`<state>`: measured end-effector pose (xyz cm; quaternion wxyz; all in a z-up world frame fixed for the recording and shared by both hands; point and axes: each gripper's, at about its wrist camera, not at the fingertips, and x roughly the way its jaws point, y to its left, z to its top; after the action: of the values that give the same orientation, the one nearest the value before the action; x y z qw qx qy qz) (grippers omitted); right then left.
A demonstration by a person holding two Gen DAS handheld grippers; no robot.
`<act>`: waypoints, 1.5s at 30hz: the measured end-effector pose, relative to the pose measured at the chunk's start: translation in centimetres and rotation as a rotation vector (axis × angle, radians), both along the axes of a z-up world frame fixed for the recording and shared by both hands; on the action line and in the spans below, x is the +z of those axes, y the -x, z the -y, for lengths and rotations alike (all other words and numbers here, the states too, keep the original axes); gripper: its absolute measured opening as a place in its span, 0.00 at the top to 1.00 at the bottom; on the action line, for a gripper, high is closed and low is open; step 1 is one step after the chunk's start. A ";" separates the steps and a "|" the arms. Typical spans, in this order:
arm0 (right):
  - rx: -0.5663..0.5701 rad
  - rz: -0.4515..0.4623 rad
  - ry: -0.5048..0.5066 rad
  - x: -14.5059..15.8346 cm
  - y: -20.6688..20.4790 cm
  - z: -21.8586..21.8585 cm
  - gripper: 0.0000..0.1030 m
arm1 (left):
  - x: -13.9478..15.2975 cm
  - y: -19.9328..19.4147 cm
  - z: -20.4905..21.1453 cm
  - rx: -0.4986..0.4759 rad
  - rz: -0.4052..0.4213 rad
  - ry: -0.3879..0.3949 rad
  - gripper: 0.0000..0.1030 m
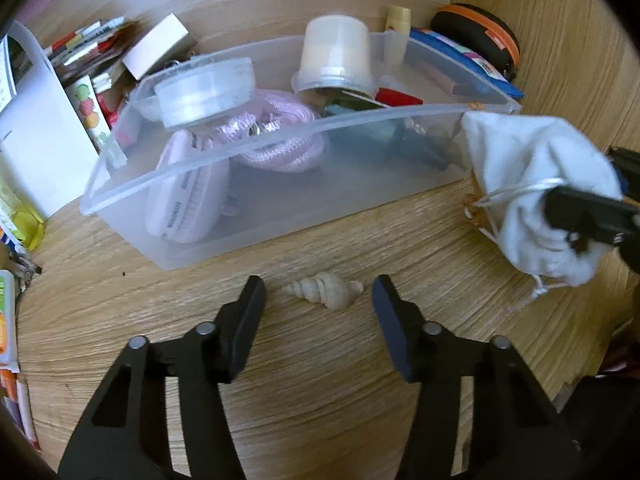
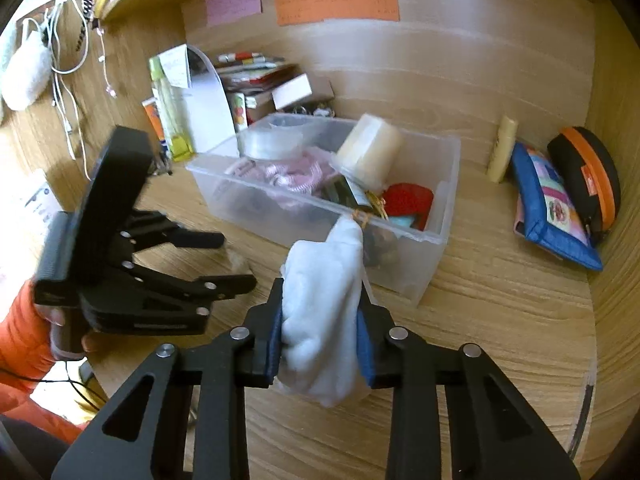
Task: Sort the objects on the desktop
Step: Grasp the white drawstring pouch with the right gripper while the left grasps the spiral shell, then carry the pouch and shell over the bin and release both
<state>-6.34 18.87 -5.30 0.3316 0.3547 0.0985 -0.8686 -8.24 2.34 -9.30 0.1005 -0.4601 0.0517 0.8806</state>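
A small cream spiral shell [image 1: 324,294] lies on the wooden desk just in front of a clear plastic bin [image 1: 240,152]. My left gripper [image 1: 318,296] is open, one finger on each side of the shell, with a gap between each pad and it. My right gripper [image 2: 322,312] is shut on a white drawstring pouch [image 2: 324,280], held above the desk at the bin's near right corner [image 2: 432,240]. The left wrist view shows that pouch [image 1: 520,176] at the right, by the bin's end. The bin holds pink rope [image 1: 280,132], a clear round tub [image 1: 208,92] and a cream jar [image 1: 336,56].
A blue zip pouch [image 2: 548,208], a black-and-orange case [image 2: 584,176] and a cream tube [image 2: 502,148] lie right of the bin against the wall. Books, boxes and a white file holder [image 2: 208,108] crowd the back left. Cables [image 2: 64,80] hang on the left wall. A hand in an orange sleeve [image 2: 24,340] holds the left gripper [image 2: 236,262].
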 end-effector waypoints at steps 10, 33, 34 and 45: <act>0.014 0.007 0.047 1.3 0.2 -0.2 0.75 | 0.1 0.1 -0.4 0.007 -0.021 0.004 0.61; -0.041 -0.106 0.139 6.3 5.5 -0.3 0.75 | 7.3 -1.4 2.6 0.057 -0.158 -0.104 0.61; -0.043 -0.111 0.138 6.4 5.8 -0.2 0.75 | 7.5 -1.2 2.7 0.060 -0.162 -0.105 0.61; -0.096 -0.099 0.126 5.2 9.5 0.7 0.75 | 9.5 1.8 3.1 0.075 -0.195 -0.092 0.61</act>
<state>-15.86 18.14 -0.12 0.3060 0.2938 0.0427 -0.9045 -9.99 -0.72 0.17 0.0833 -0.3686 0.0035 0.9259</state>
